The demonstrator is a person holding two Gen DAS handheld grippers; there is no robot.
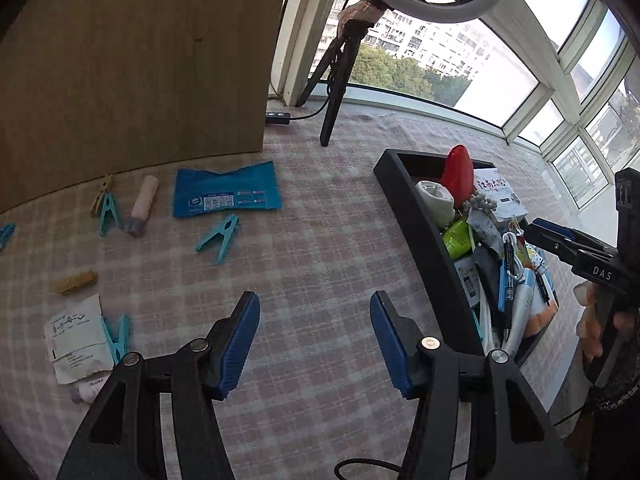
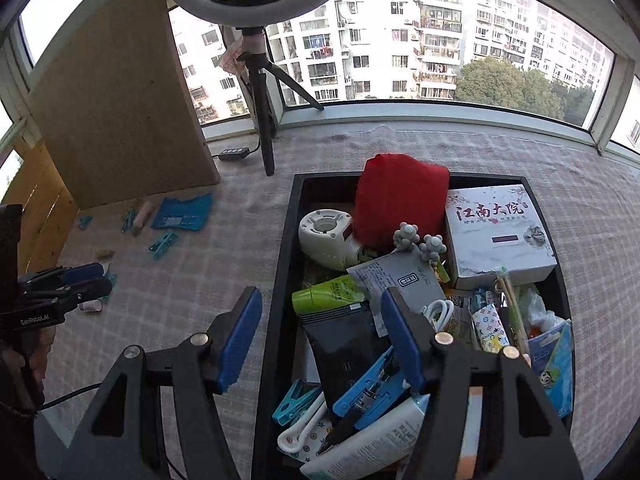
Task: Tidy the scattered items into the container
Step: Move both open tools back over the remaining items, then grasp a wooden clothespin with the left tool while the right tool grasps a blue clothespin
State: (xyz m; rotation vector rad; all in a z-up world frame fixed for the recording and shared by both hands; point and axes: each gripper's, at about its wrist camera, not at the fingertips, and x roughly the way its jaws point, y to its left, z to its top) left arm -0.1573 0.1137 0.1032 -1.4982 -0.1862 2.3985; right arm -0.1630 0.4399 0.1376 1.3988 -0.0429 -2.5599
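My left gripper hangs open over the checked cloth with nothing between its fingers. Ahead of it on the left lie scattered items: a blue packet, a teal clip, another teal clip beside a pale roll, a wooden peg and a white sachet. To the right stands the black container, crammed with things. My right gripper is open and empty above that container's left wall. Inside are a red pouch and a white box.
A ring light on a black tripod stands at the back by the window. A brown board leans behind the scattered items. The left gripper shows at the left edge of the right wrist view. A cable runs along the near side.
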